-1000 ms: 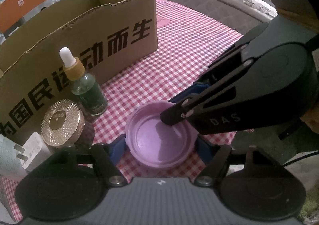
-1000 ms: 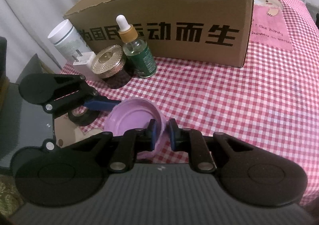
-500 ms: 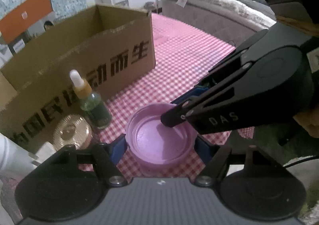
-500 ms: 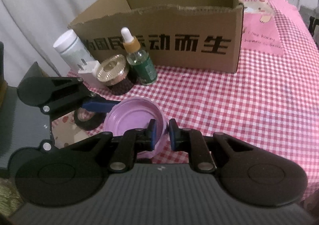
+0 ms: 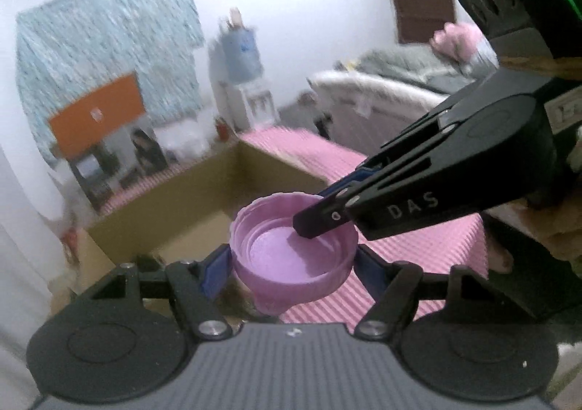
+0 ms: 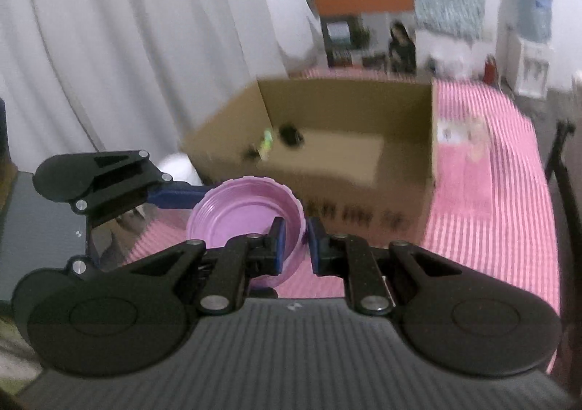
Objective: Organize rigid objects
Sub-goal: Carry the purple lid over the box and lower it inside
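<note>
Both grippers now hold the lid (image 5: 291, 250) much higher than one second ago: then it was low over the checked cloth (image 6: 491, 184) beside the bottles, and now it is in the air in front of the box (image 6: 327, 140), whose open inside shows. The bottles and the gold jar are gone from the left view. The left gripper (image 5: 291, 264) is pressed on the lid's two outer sides, as before. The right gripper (image 6: 294, 246) pinches the lid's rim, one finger inside and one outside, also unchanged. The lid is round, pale purple plastic, open side up, with a ribbed outer wall and a slightly tilted rim. The background is blurred.
</note>
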